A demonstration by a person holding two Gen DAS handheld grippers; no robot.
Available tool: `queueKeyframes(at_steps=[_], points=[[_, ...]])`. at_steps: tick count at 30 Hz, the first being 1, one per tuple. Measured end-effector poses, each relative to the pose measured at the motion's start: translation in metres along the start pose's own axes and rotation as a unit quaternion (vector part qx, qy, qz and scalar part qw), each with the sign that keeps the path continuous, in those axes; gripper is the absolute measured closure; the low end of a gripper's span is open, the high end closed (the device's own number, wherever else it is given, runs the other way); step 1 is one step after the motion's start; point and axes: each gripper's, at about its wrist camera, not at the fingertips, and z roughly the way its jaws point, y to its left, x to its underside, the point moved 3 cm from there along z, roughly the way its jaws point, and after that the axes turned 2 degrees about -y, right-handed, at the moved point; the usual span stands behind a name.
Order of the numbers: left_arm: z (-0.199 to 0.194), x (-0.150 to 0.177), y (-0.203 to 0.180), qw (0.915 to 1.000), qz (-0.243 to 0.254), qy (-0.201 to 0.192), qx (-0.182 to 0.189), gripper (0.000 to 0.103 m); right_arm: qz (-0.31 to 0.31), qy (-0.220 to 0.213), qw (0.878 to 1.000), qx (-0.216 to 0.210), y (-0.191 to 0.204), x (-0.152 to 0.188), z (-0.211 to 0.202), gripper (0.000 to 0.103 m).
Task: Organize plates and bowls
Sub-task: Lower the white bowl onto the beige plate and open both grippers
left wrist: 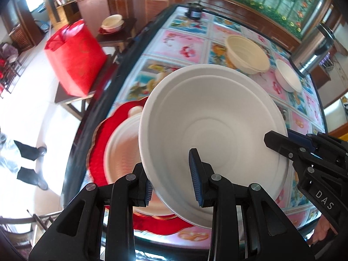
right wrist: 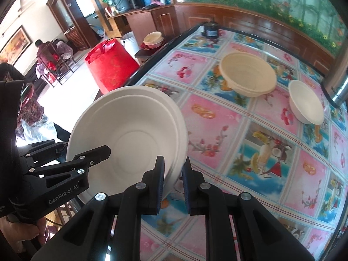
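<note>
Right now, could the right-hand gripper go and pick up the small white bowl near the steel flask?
Probably not yet. The right gripper is clamped on the rim of the big white bowl, which the left gripper also holds. The small white bowl sits apart, with open tablecloth between, so the path looks free once it lets go.

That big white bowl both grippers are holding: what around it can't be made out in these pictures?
- Left wrist view: the white bowl hides much of the red tray and the motion-blurred bowl on it.
- Right wrist view: the white bowl blocks that tray entirely.
- How many bowls are nested in the cream stack: too small to count.
- The steel flask: cut off by the frame edge.
</note>
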Motion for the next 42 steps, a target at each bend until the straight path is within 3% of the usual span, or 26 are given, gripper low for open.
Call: queueKeyframes(at_steps=[13,28,29,31,33,42], points=[[0.001,0.027,0.048,0.9989,-0.038,0.005,-0.028,0.073,-0.043,0.03,0.998,-0.019,0.052,0.005,0.03,0.088],[0.013,0.036,0.058,0.9983,-0.038,0.015,-0.042,0.073,-0.04,0.047,0.998,-0.019,0.059,0.012,0.043,0.086],[0.012,0.036,0.058,0.9982,-0.038,0.014,-0.044,0.072,-0.039,0.048,0.998,-0.018,0.059,0.012,0.043,0.086],[0.011,0.035,0.058,0.9981,-0.04,0.01,-0.047,0.061,-0.037,0.048,0.998,-0.016,0.056,0.012,0.043,0.085],[0.008,0.035,0.061,0.9979,-0.049,0.006,-0.043,0.043,-0.035,0.048,0.998,-0.015,0.054,0.012,0.041,0.075],[-0.015,0.016,0.057,0.9972,-0.056,-0.03,-0.04,0.043,0.001,0.021,1.0,-0.004,0.023,0.005,0.021,0.057]])
